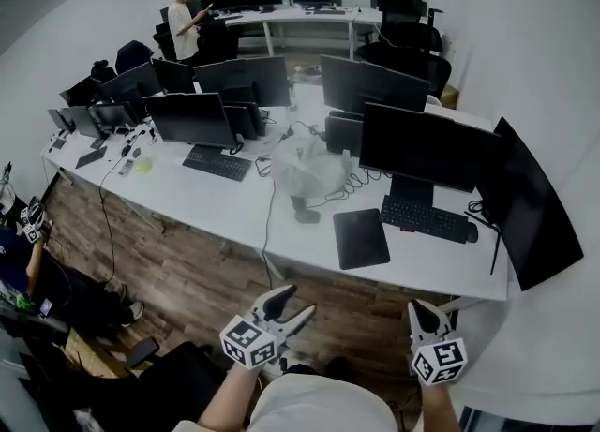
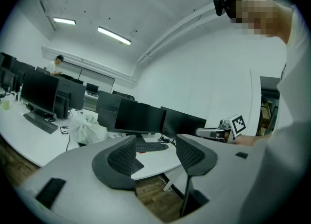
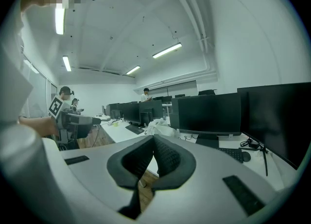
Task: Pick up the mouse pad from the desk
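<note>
left gripper [image 2: 155, 153]: spread, jaws about half open, nothing between them; through the gap only bench edge and wood floor show.
left gripper, head view [image 1: 295, 302]: bottom centre of frame, over the floor, short of the bench, marker cube facing the camera.
right gripper [image 3: 153, 143]: pads pressed together at the tips, nothing pinched.
right gripper, head view [image 1: 422, 310]: bottom right of centre, level with the left one, also over the floor and clear of the bench.
gripper spacing: side by side, well apart; each one shows in the other's gripper view.
mouse pad [image 1: 361, 238]: dark rectangle lying flat on the bench near its front edge, lower centre-right of the head view; untouched, above and between both grippers in frame, apart from them.
bench [image 1: 234, 210]: long white top running from the left of the frame to the lower right.
keyboard [image 1: 424, 218]: black, just right of the mouse pad, close but not touching as far as I can see.
mouse [image 1: 472, 231]: black, at the keyboard's right end.
monitor [image 1: 427, 144]: dark screen, behind the keyboard.
curved monitor [image 1: 530, 205]: dark, at the right end of the bench.
plastic bag [image 1: 309, 166]: white, crumpled, above-left of the mouse pad, cables around it.
floor [image 1: 187, 271]: wood planks, below the bench front.
person [image 1: 185, 22]: standing, upper left, by the far desks.
</note>
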